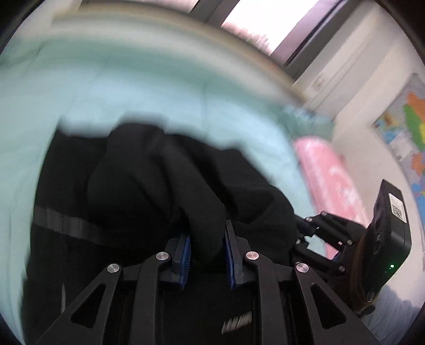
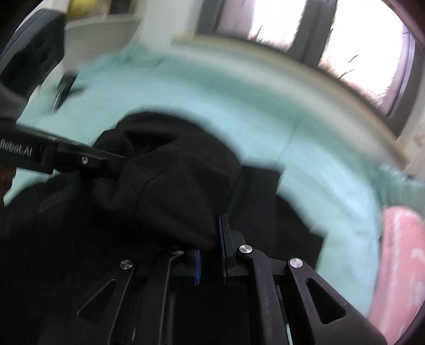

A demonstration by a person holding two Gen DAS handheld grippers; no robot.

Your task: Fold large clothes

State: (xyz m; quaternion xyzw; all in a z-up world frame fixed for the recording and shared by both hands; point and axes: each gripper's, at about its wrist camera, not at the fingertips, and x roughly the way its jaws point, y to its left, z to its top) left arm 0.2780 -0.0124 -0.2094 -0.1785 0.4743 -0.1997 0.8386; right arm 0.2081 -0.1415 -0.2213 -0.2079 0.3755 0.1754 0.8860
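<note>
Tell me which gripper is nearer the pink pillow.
Right. The right gripper grips the black garment on the side toward the pink pillow. The left gripper clamps the same garment farther from it, across the mint sheet.

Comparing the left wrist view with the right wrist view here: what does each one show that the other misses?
Only the left wrist view shows a colourful wall map and a grey stripe on the black garment. Only the right wrist view shows a yellow object on a shelf at top left. Both show the garment bunched over a light green bedsheet, a pink item, windows, and both grippers gripping the fabric: left gripper, right gripper.
</note>
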